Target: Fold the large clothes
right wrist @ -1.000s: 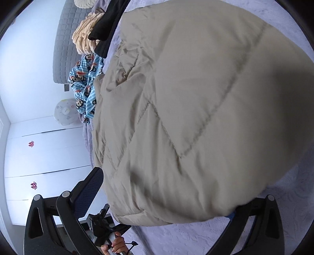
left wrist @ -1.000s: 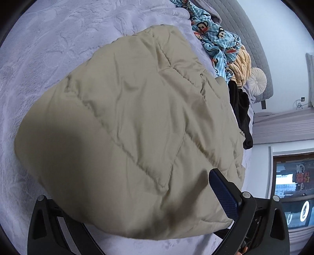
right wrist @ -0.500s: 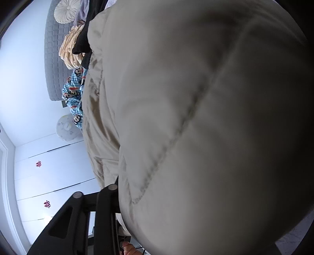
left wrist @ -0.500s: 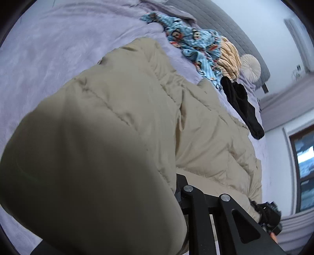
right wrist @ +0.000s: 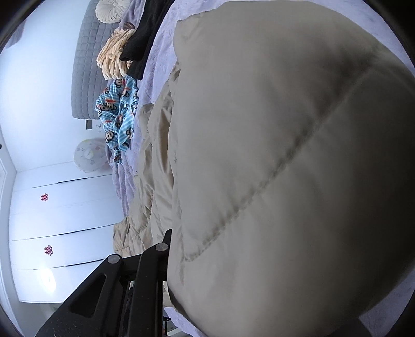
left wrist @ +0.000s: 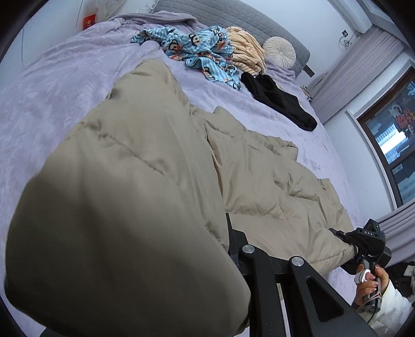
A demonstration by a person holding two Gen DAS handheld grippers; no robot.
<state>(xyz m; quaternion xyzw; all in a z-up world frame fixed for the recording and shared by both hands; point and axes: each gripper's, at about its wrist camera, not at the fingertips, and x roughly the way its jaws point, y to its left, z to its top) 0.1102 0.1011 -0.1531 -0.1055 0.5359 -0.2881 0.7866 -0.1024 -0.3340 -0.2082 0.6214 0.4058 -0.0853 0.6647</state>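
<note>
A beige quilted coat lies spread on the lavender bed. My left gripper is shut on one end of the coat's near edge, and the raised padding bulges up and hides the left finger. In the right wrist view the lifted coat fills most of the picture. My right gripper has its jaws closing, with the coat's edge pinched between them. In the left wrist view, that right gripper is held by a hand and clamps the coat's far corner.
Near the grey headboard lie a blue monkey-print cloth, a peach blanket, a round cushion and a black garment. A window and curtains stand to the right. White wardrobe doors stand beside the bed.
Both grippers stood open around the coat's near edge; they have shut on it and lifted it, so the padding now bulges close to both cameras. The left view has rolled.
</note>
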